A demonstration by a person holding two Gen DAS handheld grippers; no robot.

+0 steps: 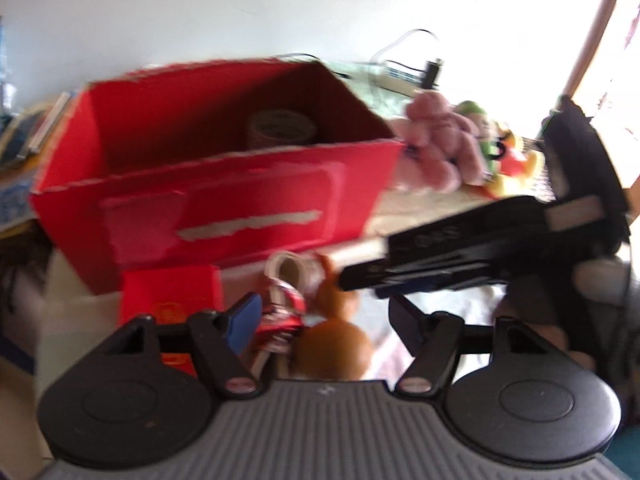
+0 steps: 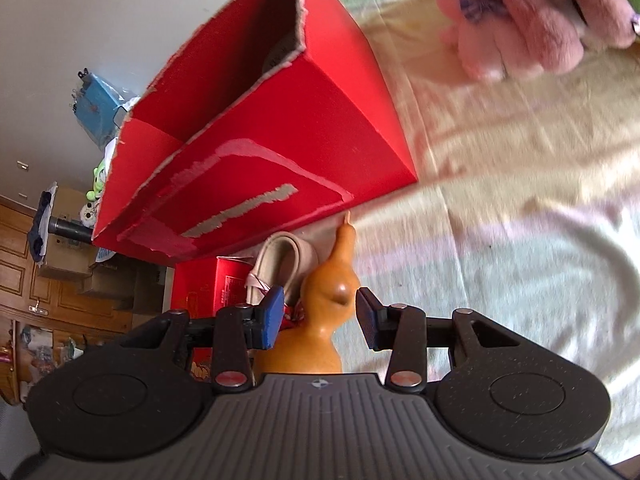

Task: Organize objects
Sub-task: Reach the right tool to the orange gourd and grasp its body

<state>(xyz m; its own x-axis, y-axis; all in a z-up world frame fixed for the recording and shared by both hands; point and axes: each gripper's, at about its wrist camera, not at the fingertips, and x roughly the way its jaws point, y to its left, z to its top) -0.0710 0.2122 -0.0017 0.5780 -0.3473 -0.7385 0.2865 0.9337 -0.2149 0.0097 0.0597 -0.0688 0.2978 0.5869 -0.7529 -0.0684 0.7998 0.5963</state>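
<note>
Two claws and a cluster of items on a pale cloth-covered surface (image 2: 520, 240), as we count them.

Red cardboard box (image 1: 224, 200): open-topped, torn rim, label patch stripped from its near wall. We see a roll of tape (image 1: 280, 128) standing inside, near the far right corner.

Orange gourd (image 2: 324, 320): just in front of the box, its thin stem tip reaching the box's lower edge in the right wrist view.

Left claw (image 1: 324, 316): jaws apart, blue pads clear of everything; the gourd's bulb and a red-and-white patterned item (image 1: 280, 316) lie between and below them. Blur keeps us from naming that item.

Right claw (image 2: 320, 316): jaws spread either side of the gourd's waist, with a gap visible at the right pad; at the left pad we cannot tell whether it touches.

Small red box (image 1: 172, 292): flat, beside the gourd, left of it in the left wrist view.

Beige loop, possibly webbing or a tape roll (image 2: 280, 256): between the small red box and the gourd, touching the big box's base.

Pink plush toy (image 1: 440, 140): right of the box, with a green and yellow plush (image 1: 500, 152) behind it.
</note>
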